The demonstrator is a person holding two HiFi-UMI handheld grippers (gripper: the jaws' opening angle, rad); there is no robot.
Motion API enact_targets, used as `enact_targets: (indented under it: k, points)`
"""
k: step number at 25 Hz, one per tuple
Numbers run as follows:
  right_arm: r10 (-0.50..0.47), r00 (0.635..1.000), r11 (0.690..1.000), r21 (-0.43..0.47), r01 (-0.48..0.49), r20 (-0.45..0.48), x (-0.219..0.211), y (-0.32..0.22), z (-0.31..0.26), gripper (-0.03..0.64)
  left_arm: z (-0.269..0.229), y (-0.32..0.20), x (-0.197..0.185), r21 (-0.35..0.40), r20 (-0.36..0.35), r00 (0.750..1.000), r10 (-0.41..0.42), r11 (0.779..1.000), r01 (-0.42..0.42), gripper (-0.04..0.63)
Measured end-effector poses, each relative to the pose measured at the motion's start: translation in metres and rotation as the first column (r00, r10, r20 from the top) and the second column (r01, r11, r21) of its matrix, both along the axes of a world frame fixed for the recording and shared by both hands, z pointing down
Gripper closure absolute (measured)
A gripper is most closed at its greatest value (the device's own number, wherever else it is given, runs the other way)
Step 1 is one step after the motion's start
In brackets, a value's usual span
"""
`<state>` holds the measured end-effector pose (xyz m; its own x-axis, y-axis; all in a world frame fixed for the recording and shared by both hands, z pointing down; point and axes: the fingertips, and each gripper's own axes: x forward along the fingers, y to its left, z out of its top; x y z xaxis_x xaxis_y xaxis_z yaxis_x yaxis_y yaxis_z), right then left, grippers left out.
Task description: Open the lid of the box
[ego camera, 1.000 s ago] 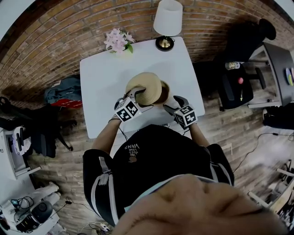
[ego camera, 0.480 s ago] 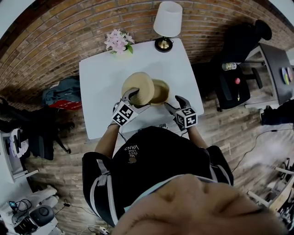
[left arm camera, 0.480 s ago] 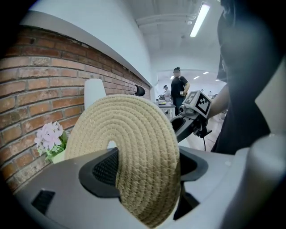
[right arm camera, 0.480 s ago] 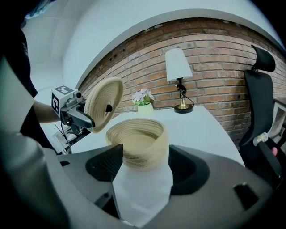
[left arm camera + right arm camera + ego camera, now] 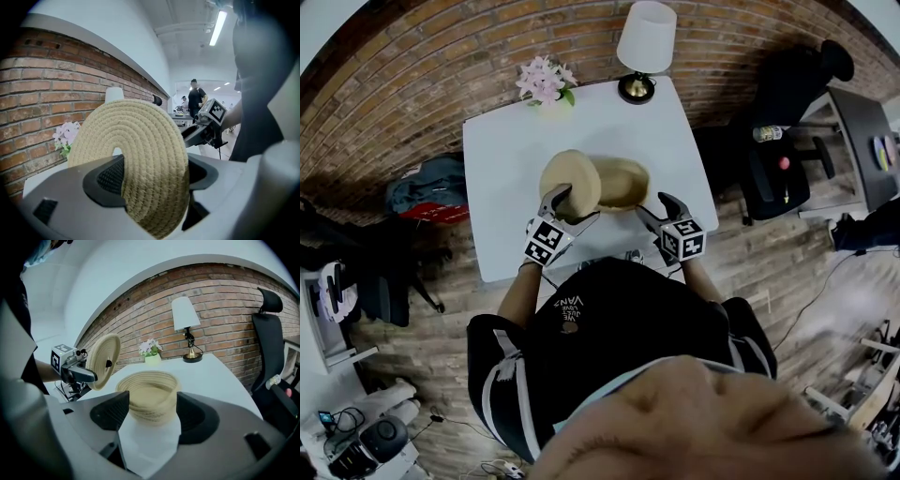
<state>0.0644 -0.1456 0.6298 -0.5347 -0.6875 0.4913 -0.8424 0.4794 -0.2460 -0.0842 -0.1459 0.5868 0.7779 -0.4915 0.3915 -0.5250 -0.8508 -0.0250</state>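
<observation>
A round woven rope box point(image 5: 625, 182) sits uncovered on the white table point(image 5: 502, 159). Its woven lid point(image 5: 570, 183) stands on edge in the air, left of the box. My left gripper point(image 5: 573, 203) is shut on the lid's rim. In the left gripper view the lid point(image 5: 133, 150) fills the space between the jaws of the left gripper point(image 5: 154, 176). My right gripper point(image 5: 656, 208) is open at the box's near right side. In the right gripper view the box point(image 5: 149, 394) lies just ahead of the wide-open right gripper point(image 5: 152, 416), with the lid point(image 5: 103, 359) raised at its left.
A white-shaded lamp point(image 5: 645, 42) and a pot of pink flowers point(image 5: 546, 80) stand at the table's far edge by the brick wall. A black office chair point(image 5: 778, 169) is to the right, a bag point(image 5: 431, 187) on the floor to the left.
My left gripper has carried the lid leftward off the box and tipped it more upright. The box's opening now shows fully. The right gripper stays by the box.
</observation>
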Motion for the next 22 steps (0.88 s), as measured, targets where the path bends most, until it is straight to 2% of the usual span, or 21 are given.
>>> enact_targets:
  k: [6, 9, 15, 22]
  points:
    - [0.036, 0.999, 0.999, 0.031, -0.036, 0.019, -0.007, 0.003, -0.009, 0.31, 0.005, 0.011, -0.019, -0.026, -0.024, 0.999, -0.036, 0.999, 0.036, 0.222]
    - [0.046, 0.999, 0.998, 0.045, -0.047, 0.023, -0.013, 0.004, -0.012, 0.334, 0.006, 0.015, -0.027, -0.035, -0.037, 0.998, -0.054, 0.998, 0.052, 0.222]
    - [0.065, 0.997, 0.994, 0.091, -0.068, 0.032, -0.023, 0.009, -0.02, 0.476, 0.01, 0.024, -0.038, -0.046, -0.059, 0.996, -0.061, 0.997, 0.058, 0.222]
    - [0.115, 0.992, 0.987, 0.107, -0.12, 0.048, -0.031, 0.01, -0.025, 0.563, 0.01, 0.029, -0.052, -0.055, -0.09, 0.994, -0.069, 0.996, 0.064, 0.222]
